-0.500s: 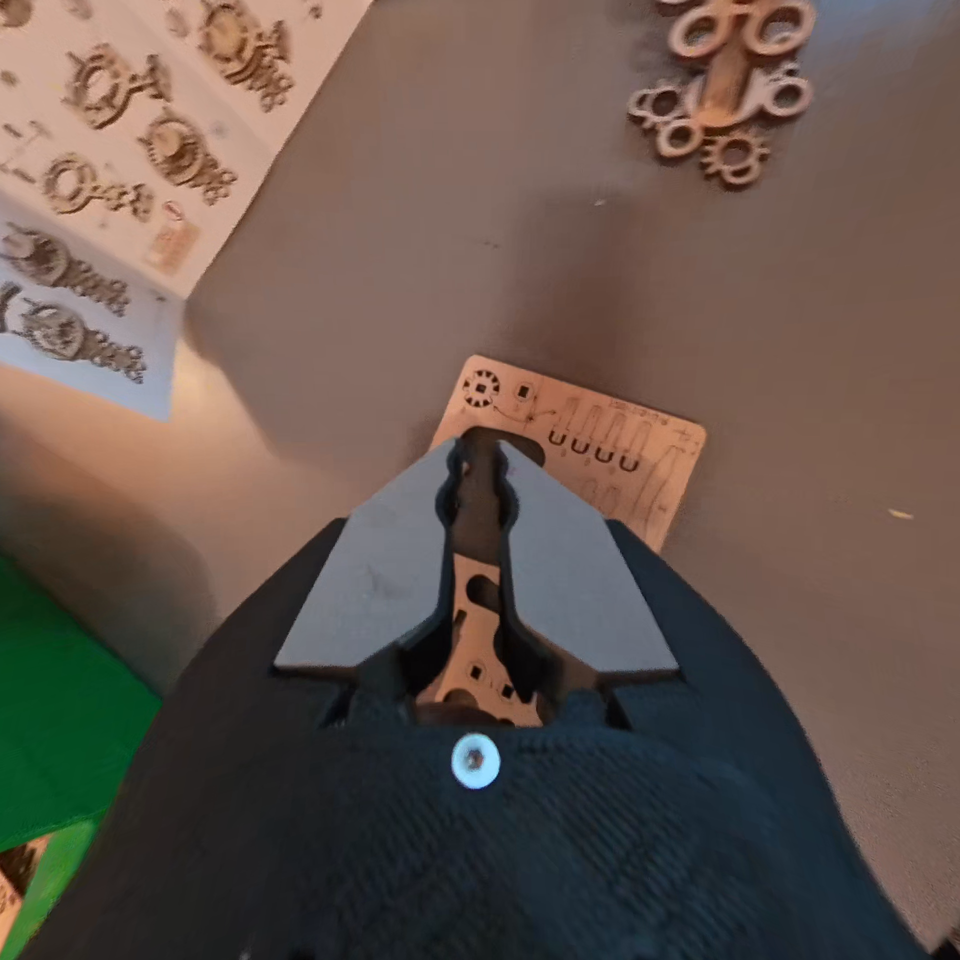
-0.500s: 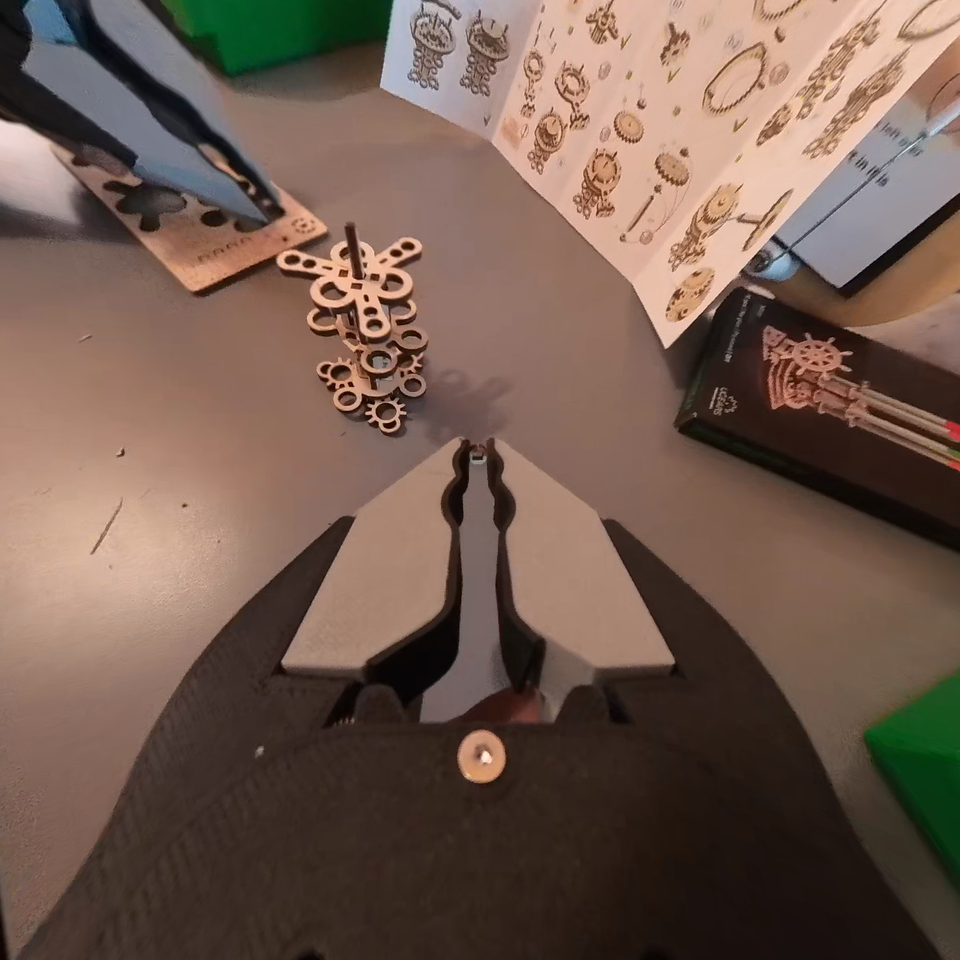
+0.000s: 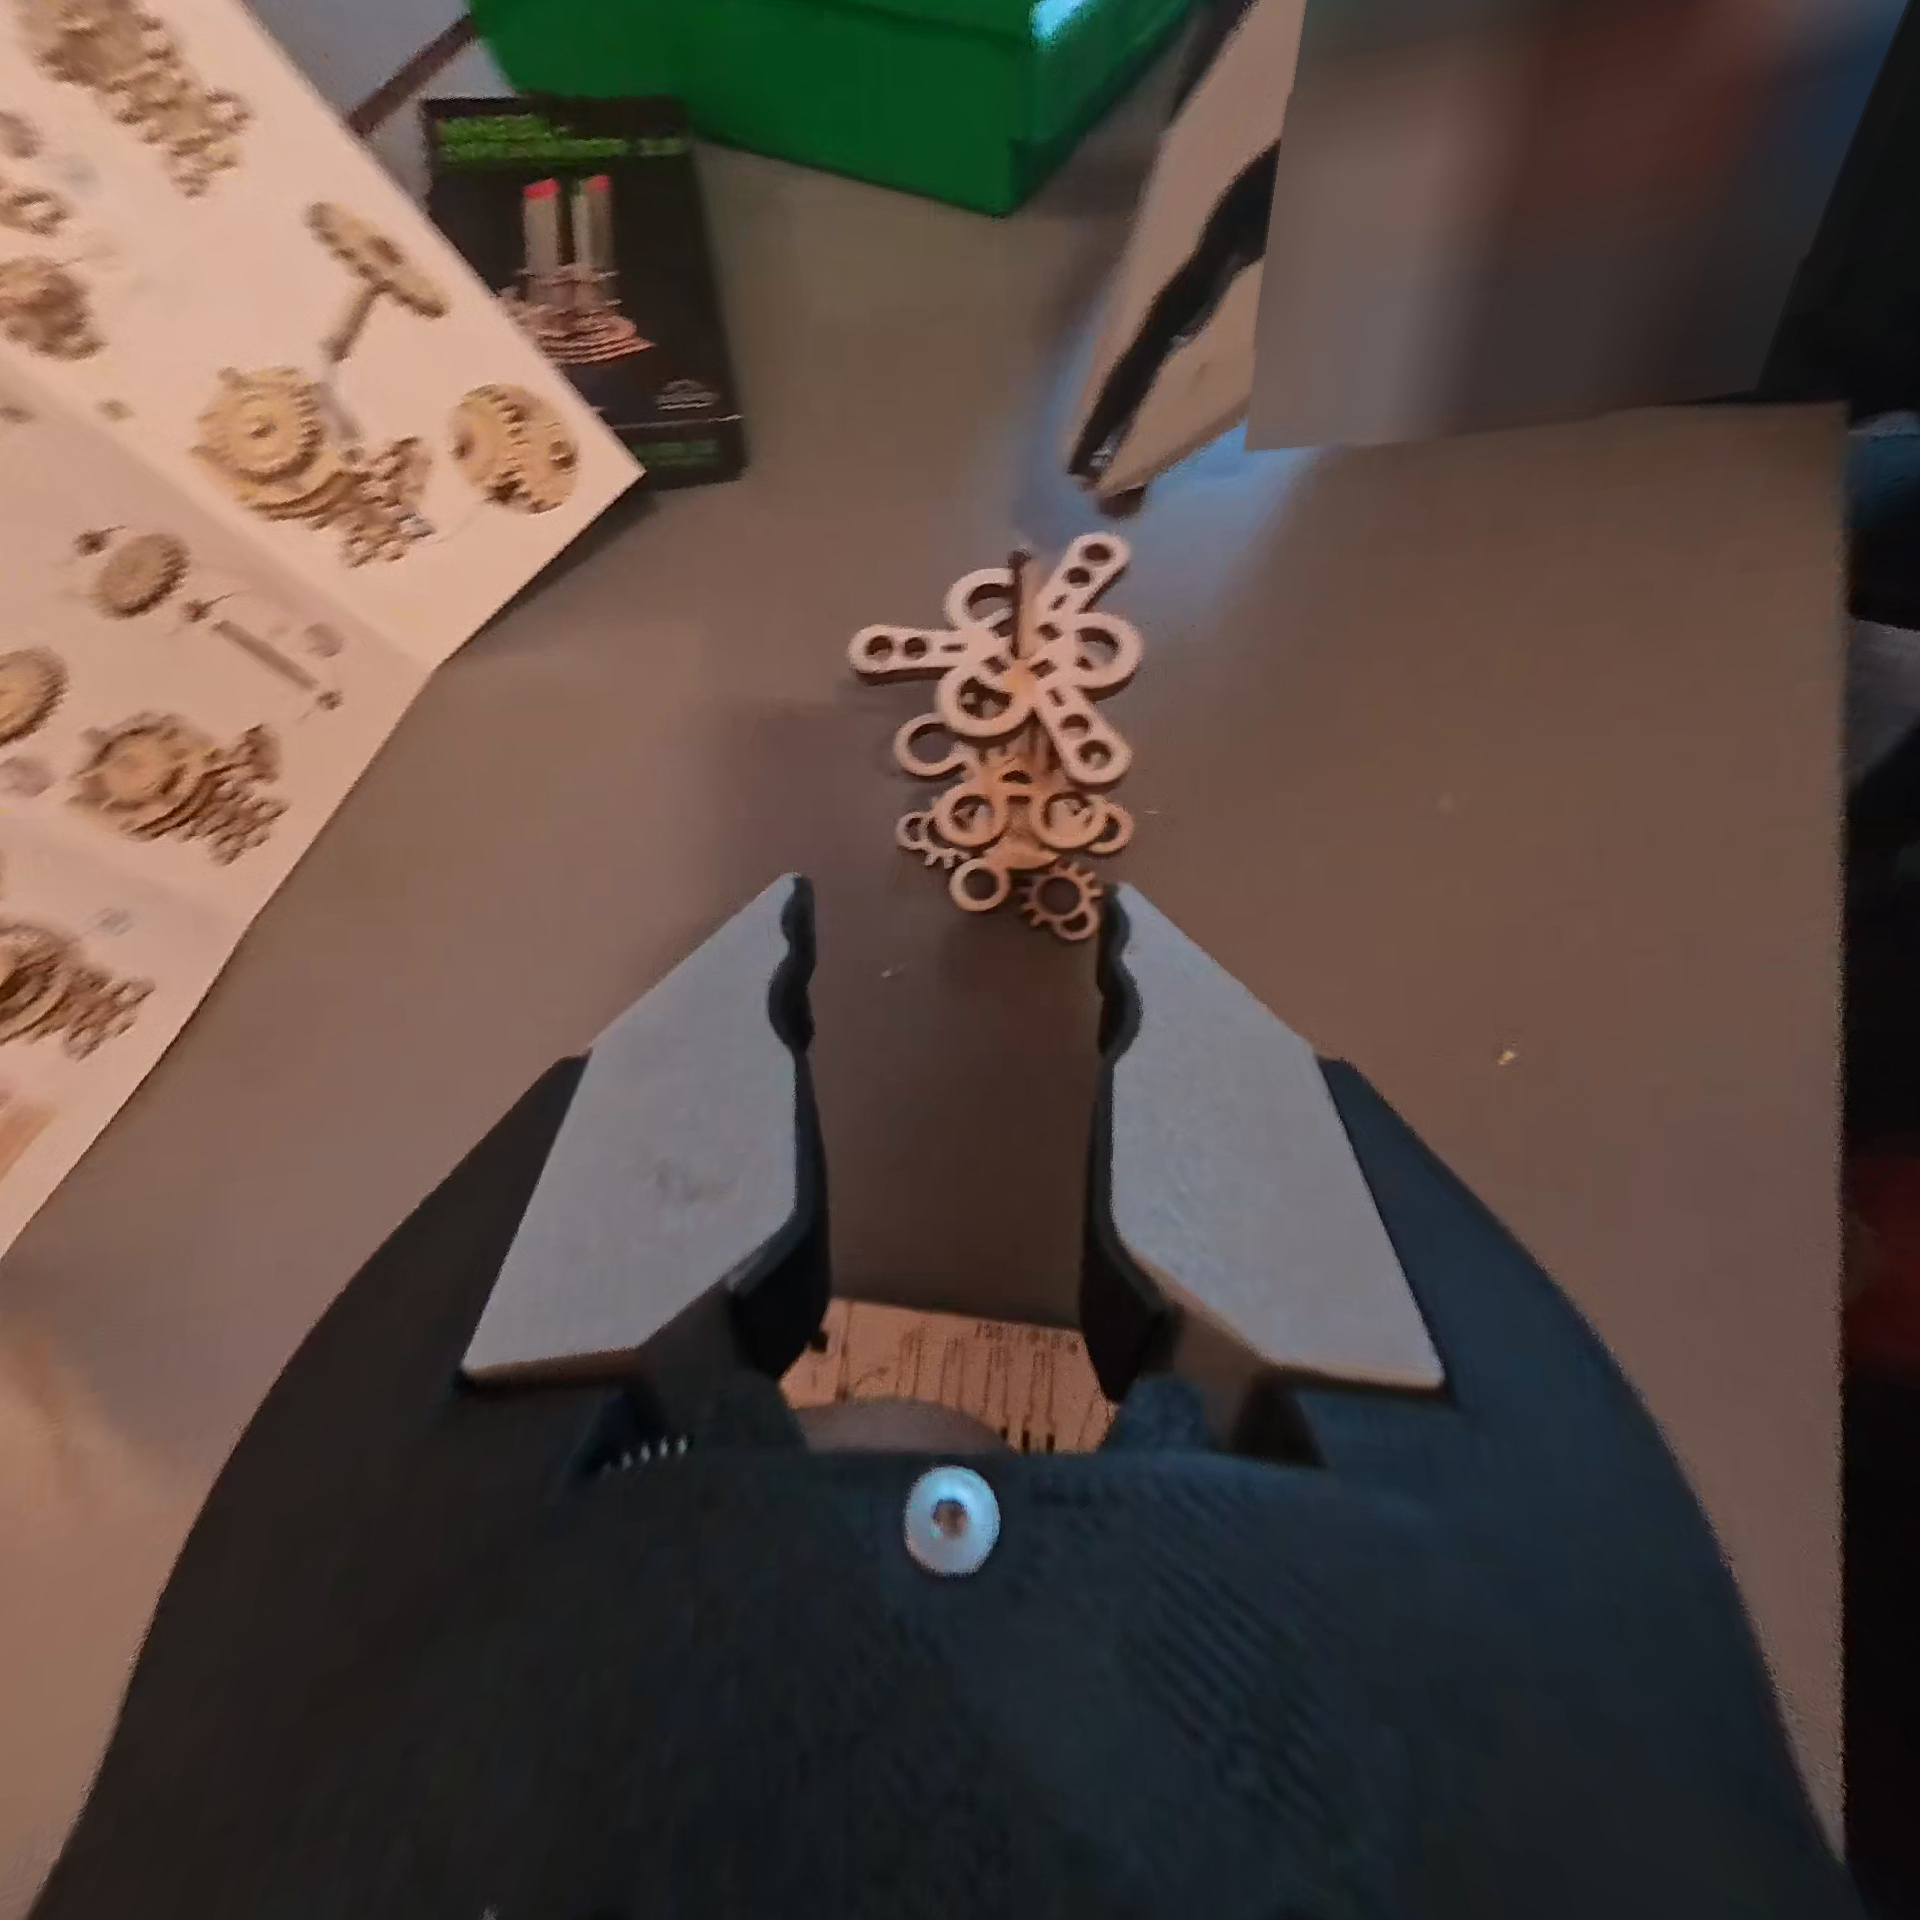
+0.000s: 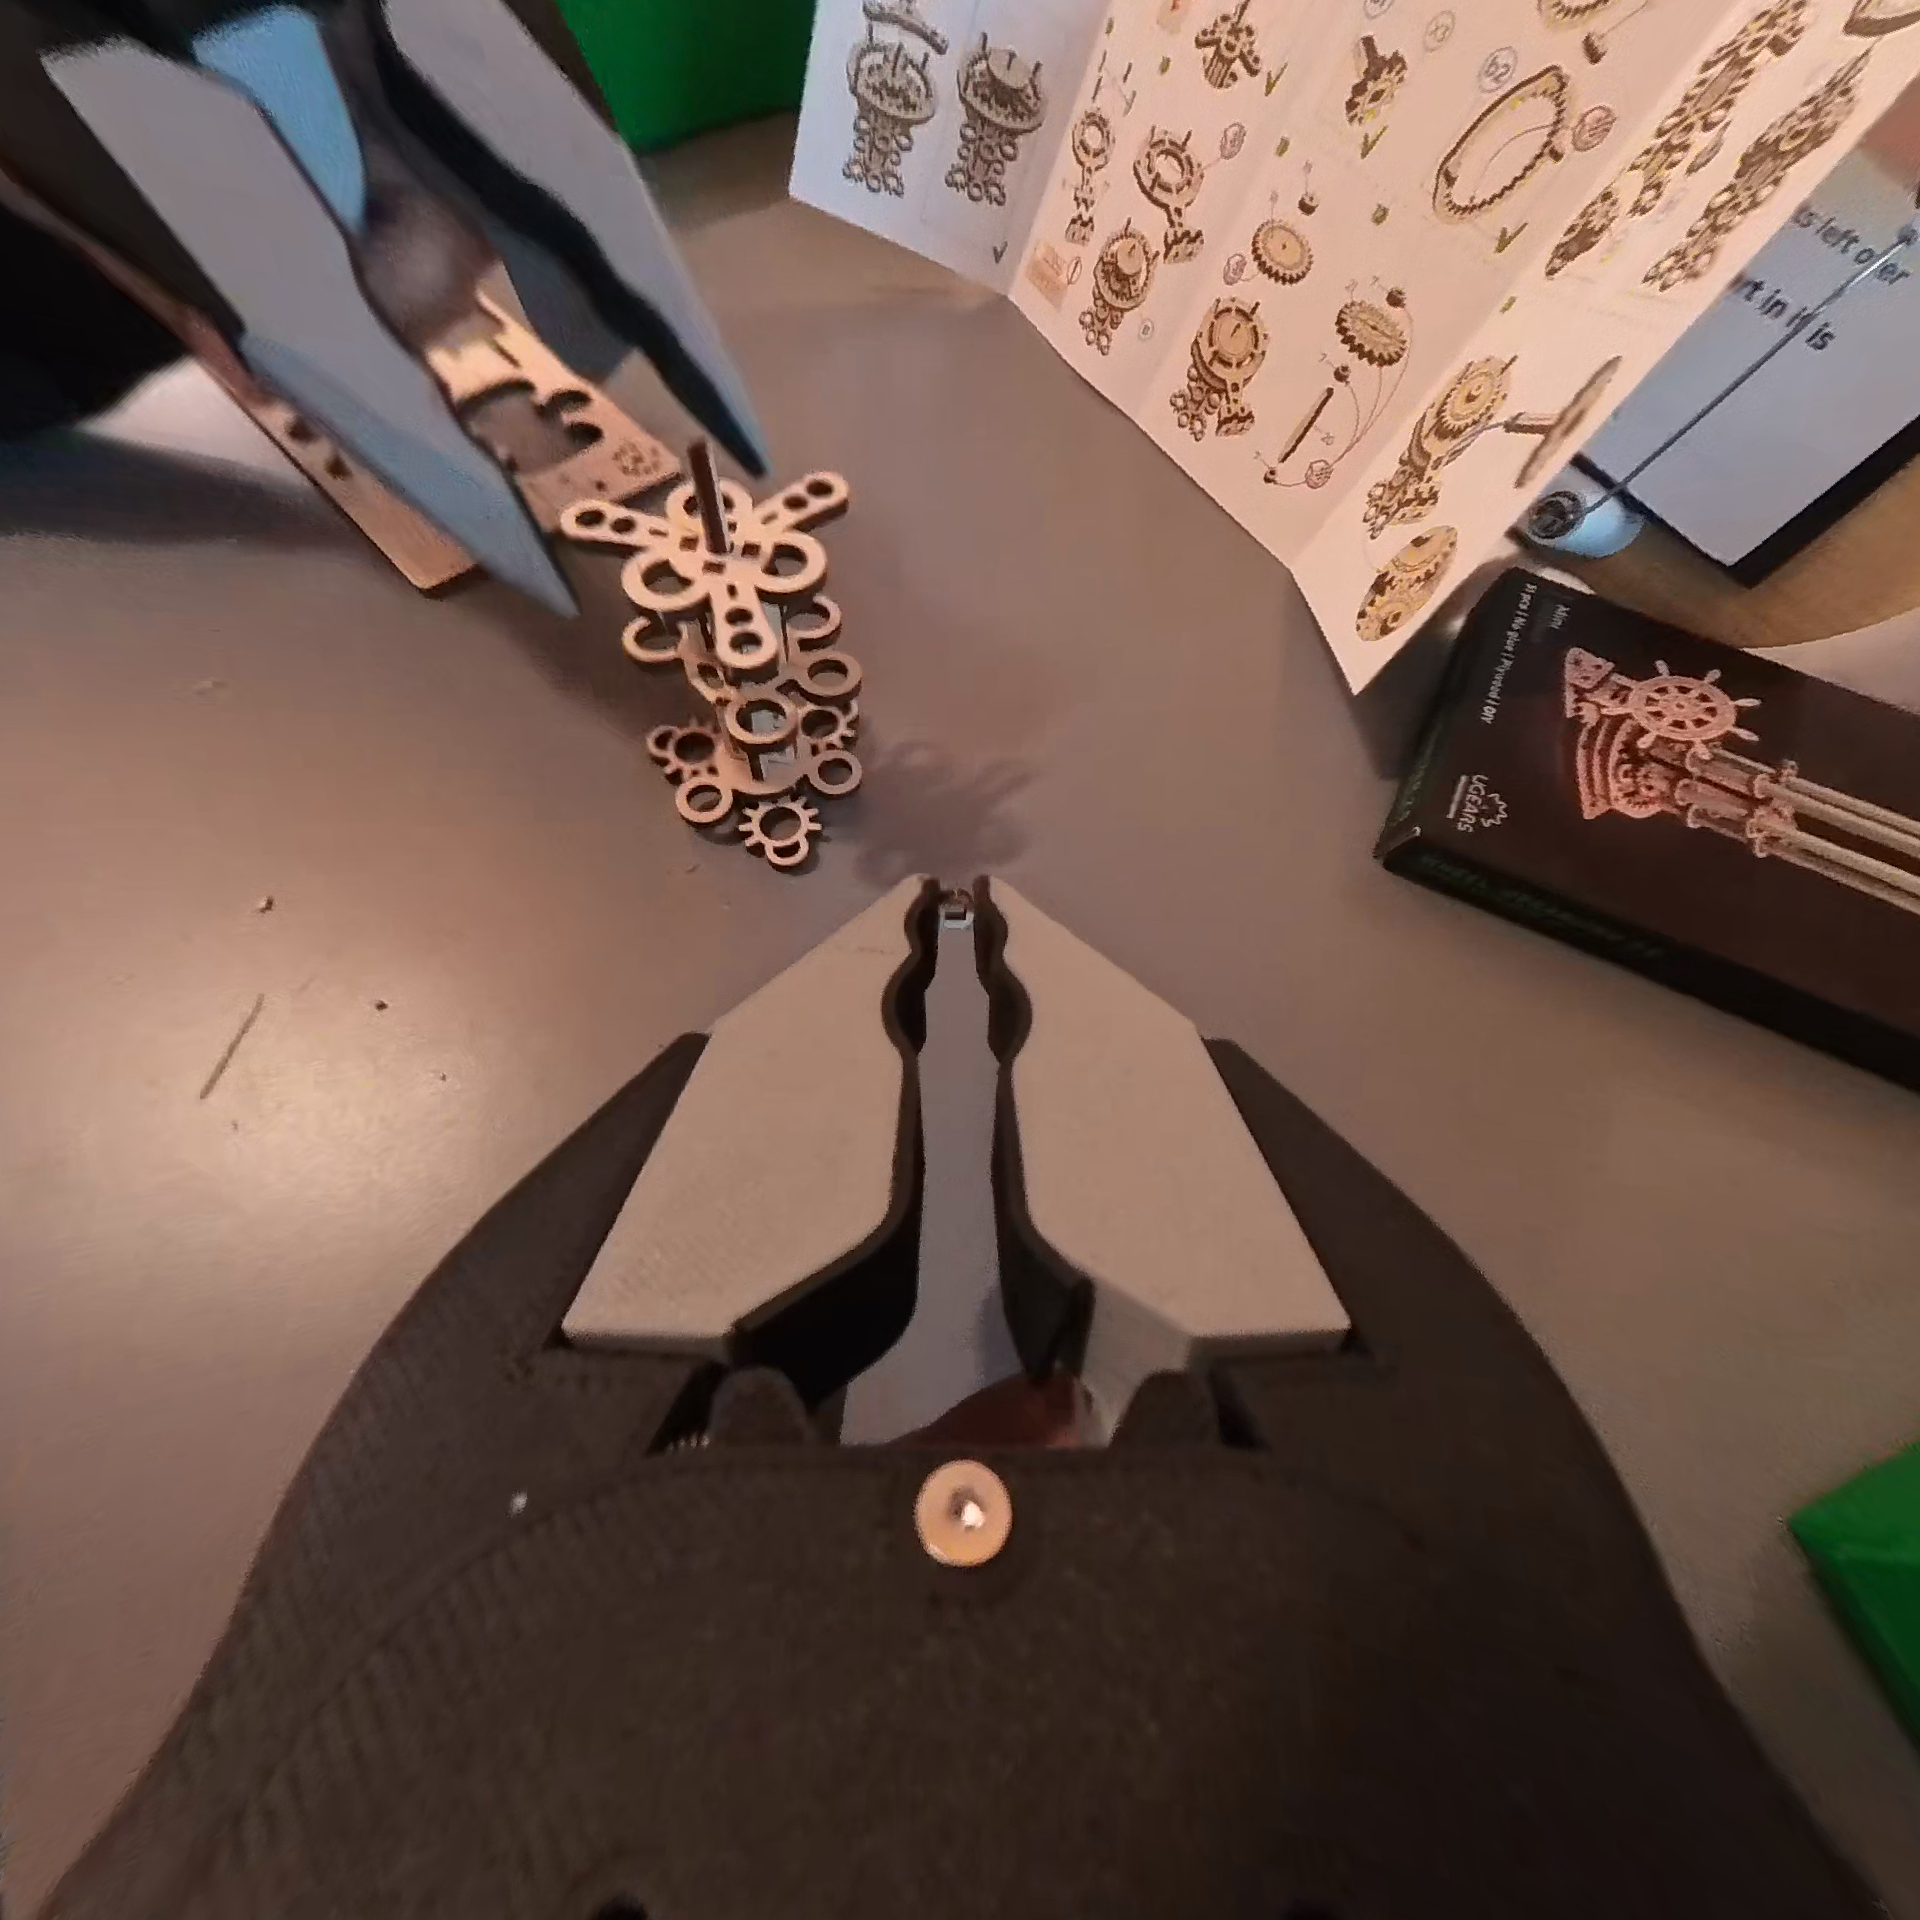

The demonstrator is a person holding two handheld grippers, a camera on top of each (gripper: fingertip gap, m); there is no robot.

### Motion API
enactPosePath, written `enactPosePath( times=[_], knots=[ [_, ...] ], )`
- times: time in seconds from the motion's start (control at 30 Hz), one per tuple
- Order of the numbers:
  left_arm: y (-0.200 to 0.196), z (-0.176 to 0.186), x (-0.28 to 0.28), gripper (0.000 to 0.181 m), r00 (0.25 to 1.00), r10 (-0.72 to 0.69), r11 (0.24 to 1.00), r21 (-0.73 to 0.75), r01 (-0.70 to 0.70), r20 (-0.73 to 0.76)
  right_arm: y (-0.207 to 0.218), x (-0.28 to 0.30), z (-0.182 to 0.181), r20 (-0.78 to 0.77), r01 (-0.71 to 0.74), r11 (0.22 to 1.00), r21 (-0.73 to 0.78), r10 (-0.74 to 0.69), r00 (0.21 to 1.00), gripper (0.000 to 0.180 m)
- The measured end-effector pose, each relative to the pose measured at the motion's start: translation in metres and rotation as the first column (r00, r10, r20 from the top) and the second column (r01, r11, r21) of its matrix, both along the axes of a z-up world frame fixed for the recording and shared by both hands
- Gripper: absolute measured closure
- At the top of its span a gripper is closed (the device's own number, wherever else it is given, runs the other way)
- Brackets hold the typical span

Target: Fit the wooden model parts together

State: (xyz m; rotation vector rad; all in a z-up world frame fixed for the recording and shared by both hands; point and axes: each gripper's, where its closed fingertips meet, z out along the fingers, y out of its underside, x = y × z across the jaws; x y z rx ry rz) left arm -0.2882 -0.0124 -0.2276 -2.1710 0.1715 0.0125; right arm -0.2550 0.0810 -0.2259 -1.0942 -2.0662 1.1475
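The left hand-held gripper (image 3: 956,935) is hanging over the grey surface (image 3: 1455,727) with its two fingers spread wide and nothing between them. Just ahead of its fingertips the wooden model (image 3: 1008,738) is standing upright: a stack of ringed and cogged plates on a dark central peg, a cross of drilled arms on top. Under the base of this hand-held gripper the wooden parts sheet (image 3: 935,1371) is lying flat. Further ahead and to its left are the instruction sheet (image 3: 260,468) and a dark box (image 3: 592,291), with a green box (image 3: 831,83) beyond.

The right hand-held gripper (image 4: 954,902) is sitting low, its fingers drawn almost together, and it seems to be pinching a tiny pale piece (image 4: 954,920) at the very tips, though that piece is too small to make out. The model is standing ahead and to its left, apart from the tips.
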Motion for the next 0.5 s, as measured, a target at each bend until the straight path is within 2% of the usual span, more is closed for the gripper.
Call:
enactPosePath(
  times=[0.1, 0.2, 0.33, 0.5],
  knots=[
    [0.006, -0.004, 0.007, 0.128, 0.998, -0.064, 0.998, 0.000, 0.064, -0.008, 0.000, -0.003, 0.015, -0.042, -0.012, 0.997, -0.074, 0.009, 0.999, 0.177],
    [0.006, -0.004, 0.002, 0.126, 0.998, -0.067, 0.998, 0.003, 0.068, -0.011, 0.000, -0.009, 0.032, -0.113, -0.038, 0.995, -0.092, 0.028, 0.993, 0.177],
    [0.006, 0.006, 0.006, 0.126, 0.994, -0.070, 0.991, 0.122, 0.059, 0.088, -0.006, -0.026, 0.047, -0.134, -0.112, 0.986, -0.122, 0.096, 0.986, 0.177],
    [-0.001, -0.005, -0.011, 0.125, 1.000, 0.006, 0.998, 0.066, -0.007, 0.011, -0.015, -0.052, 0.069, -0.205, -0.203, 0.962, -0.181, 0.164, 0.965, 0.178]
  ],
)
